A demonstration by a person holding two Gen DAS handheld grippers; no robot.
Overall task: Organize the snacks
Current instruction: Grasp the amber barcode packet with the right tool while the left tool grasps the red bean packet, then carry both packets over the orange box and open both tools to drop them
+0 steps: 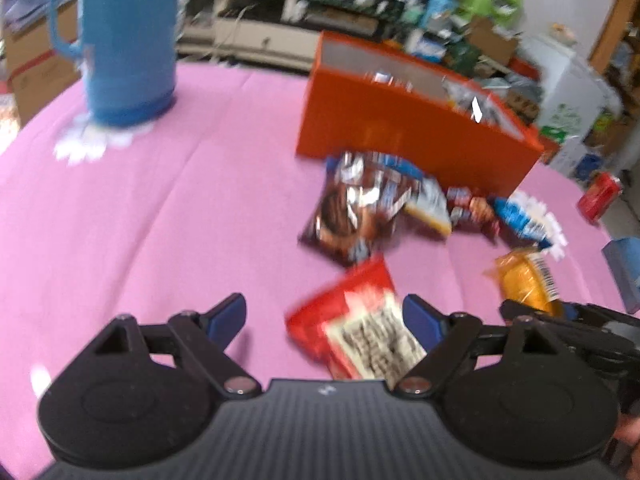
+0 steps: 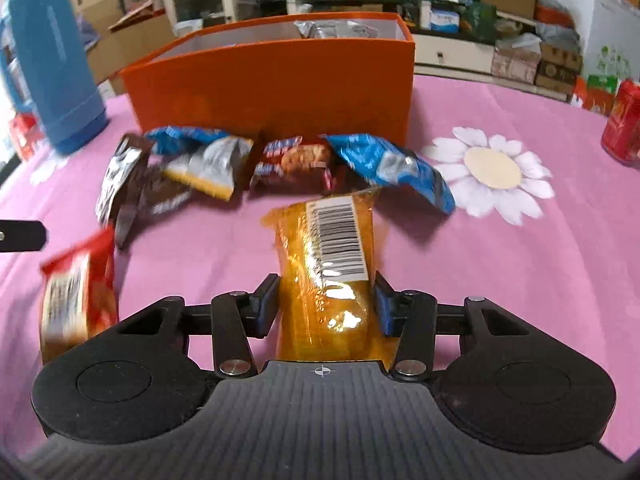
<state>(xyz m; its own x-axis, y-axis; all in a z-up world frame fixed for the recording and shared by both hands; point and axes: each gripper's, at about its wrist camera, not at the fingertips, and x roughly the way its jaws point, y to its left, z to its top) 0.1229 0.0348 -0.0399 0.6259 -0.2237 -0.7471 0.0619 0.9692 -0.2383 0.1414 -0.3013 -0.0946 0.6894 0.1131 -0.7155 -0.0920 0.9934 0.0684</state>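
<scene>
Right hand-held gripper clamped on the orange cellophane-wrapped snack cake; the open orange cardboard box lies straight ahead.

The cake's long axis runs along the fingers, pointing at the box across the pink-clothed worktop. The left hand-held gripper stands apart, with one red-and-white snack packet lying between its jaws, unpressed. Loose before the box: one brown packet, two blue, one silver-and-yellow, one red cookie packet; at least one silver packet is already inside.
</scene>
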